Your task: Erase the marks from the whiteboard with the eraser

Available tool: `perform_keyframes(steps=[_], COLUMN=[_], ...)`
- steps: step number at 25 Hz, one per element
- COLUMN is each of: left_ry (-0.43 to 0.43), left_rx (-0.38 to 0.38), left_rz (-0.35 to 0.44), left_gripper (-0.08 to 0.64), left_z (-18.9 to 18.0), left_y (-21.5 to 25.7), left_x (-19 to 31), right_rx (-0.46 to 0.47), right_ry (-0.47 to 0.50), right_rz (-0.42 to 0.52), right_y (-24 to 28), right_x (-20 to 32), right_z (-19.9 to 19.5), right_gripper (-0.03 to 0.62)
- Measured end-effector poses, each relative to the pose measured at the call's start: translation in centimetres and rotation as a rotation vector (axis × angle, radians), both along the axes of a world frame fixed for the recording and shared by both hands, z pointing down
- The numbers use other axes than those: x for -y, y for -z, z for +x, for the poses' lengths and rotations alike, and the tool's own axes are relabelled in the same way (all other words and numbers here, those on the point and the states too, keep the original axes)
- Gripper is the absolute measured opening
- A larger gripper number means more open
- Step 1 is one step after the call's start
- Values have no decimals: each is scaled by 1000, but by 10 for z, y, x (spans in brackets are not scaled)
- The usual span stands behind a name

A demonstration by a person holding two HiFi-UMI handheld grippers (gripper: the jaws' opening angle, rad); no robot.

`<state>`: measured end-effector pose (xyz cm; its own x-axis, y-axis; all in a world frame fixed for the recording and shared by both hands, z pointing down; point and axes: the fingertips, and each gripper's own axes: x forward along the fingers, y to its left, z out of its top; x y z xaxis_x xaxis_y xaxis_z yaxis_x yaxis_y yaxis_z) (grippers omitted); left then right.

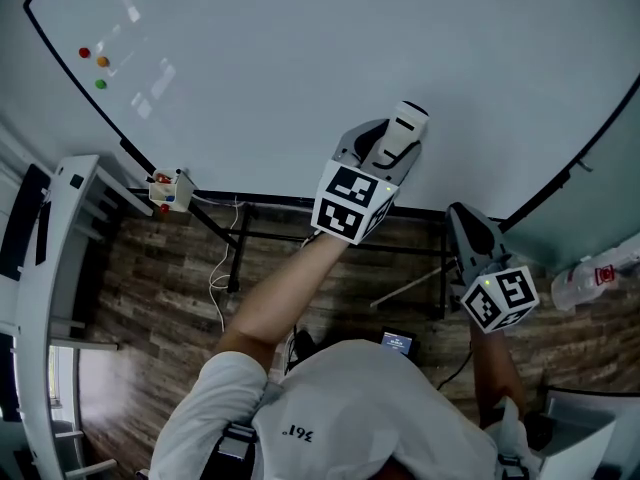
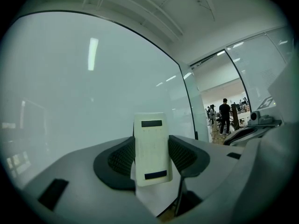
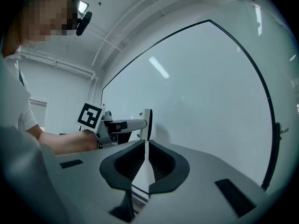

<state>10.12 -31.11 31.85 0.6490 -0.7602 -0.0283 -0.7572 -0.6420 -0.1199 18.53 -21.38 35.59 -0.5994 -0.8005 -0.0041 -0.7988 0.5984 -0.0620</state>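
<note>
The left gripper has its fingers clamped on the white eraser, seemingly pressed to the whiteboard; the right gripper, fingers together and empty, hangs lower, near the board's bottom edge.

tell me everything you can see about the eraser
The eraser is a slim cream rectangular block, plastic-looking, with two small dark bars on its back, one near each end. The left claw is shut on its lower part, gripping both long sides, and the rest sticks out beyond it. Its dark face is turned to the whiteboard, at or near the surface.
</note>
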Motion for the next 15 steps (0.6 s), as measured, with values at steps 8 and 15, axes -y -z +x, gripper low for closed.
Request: perform_keyframes(steps=[8,15], left_ry=[30,58], left_rx=[-49,-56], left_rz=[-5,2], left_gripper=[230,230], left_z=[-42,-78], left_y=[7,8], left_x=[-21,-34], right_rx=[4,3], right_ry=[36,66], right_rz=[2,7], right_y=[2,6], right_x=[1,0], right_z=[-23,-49], right_gripper=[40,40])
